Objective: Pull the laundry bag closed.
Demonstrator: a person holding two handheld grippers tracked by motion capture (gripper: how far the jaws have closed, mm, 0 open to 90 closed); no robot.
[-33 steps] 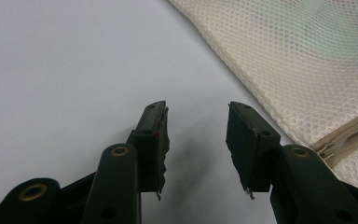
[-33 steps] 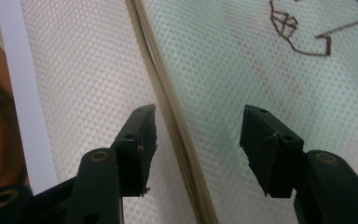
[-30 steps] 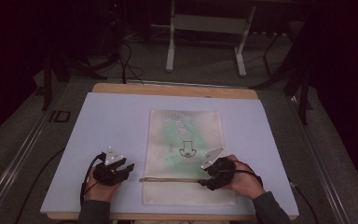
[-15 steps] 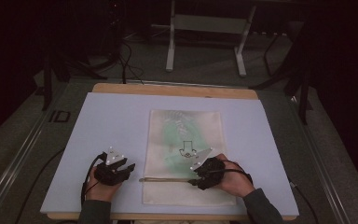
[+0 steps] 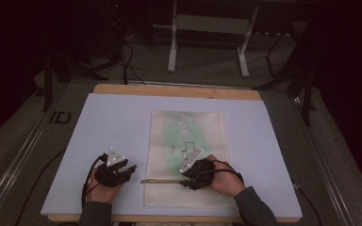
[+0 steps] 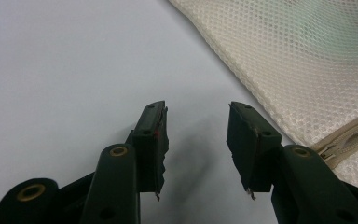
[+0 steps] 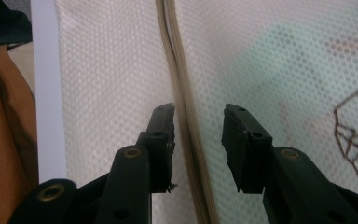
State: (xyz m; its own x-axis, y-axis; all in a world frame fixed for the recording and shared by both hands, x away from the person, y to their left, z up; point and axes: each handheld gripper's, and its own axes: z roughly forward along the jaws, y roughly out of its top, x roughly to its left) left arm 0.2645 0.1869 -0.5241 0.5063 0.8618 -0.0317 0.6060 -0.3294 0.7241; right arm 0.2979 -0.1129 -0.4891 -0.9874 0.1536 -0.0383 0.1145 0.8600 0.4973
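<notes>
Now, time to catch the zip. Right gripper (image 7: 196, 140) open about halfway, holding nothing, hanging low over the mesh bag (image 5: 187, 141) with the zip line (image 7: 186, 121) running straight up between the two jaws. Looks like a good line-up already. Best to go down slow, keep the zip in the middle, and follow it along to find the little pull tab first; no tab to be seen between the jaws yet, so no squeezing on plain zip tape. Then a gentle pinch on the tab alone, not on the netting beside it, since netting could snag.

Left gripper (image 6: 196, 140) also open about halfway and empty, on the bare table cover (image 6: 74, 60), with the bag's edge just ahead and off to one side, zip end (image 6: 349, 140) close by. Probably smart to press that bag corner down, so the bag stays put during the pull.
</notes>
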